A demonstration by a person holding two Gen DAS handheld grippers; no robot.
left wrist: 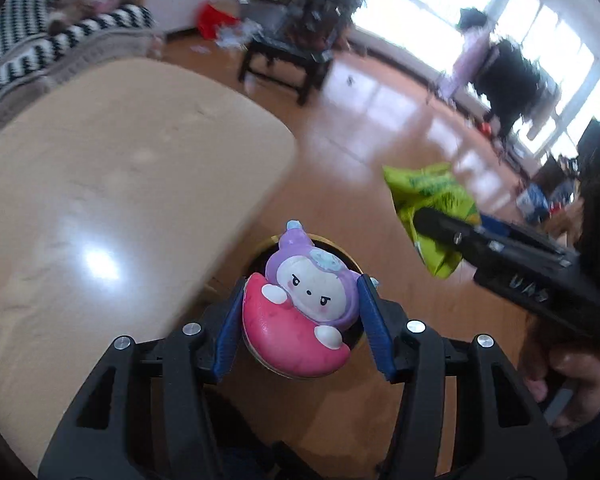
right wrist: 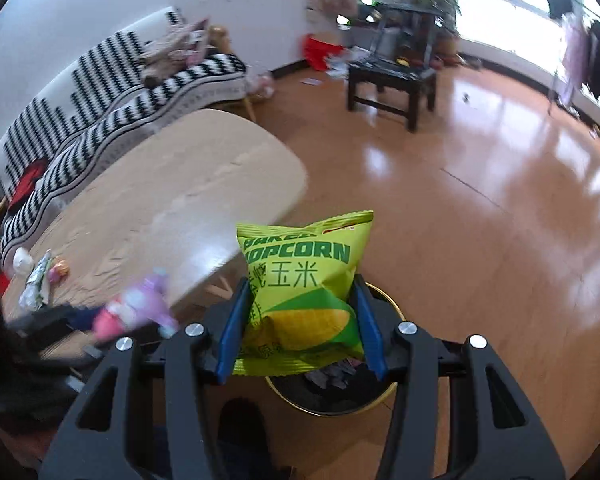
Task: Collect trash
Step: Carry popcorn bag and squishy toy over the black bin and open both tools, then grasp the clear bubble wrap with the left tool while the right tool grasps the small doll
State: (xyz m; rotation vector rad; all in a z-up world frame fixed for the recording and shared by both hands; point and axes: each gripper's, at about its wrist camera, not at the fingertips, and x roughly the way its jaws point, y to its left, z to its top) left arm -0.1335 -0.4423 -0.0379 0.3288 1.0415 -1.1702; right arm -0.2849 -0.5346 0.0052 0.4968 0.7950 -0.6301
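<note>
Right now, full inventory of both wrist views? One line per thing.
toy figure: 1, pink and purple, clamped in the left gripper above the bin
popcorn bag: 1, yellow-green, clamped in the right gripper above the bin
trash bin: 1, black with a gold rim, on the floor under both grippers, trash inside
table: 1, light wood, left of the bin
wrappers and small items: a few, mixed colours, near end of the table
sofa: 1, black and white zigzag, behind the table
dark side table: 1, black, far side of the floor
left gripper: 1, black with blue pads
right gripper: 1, black with blue pads
</note>
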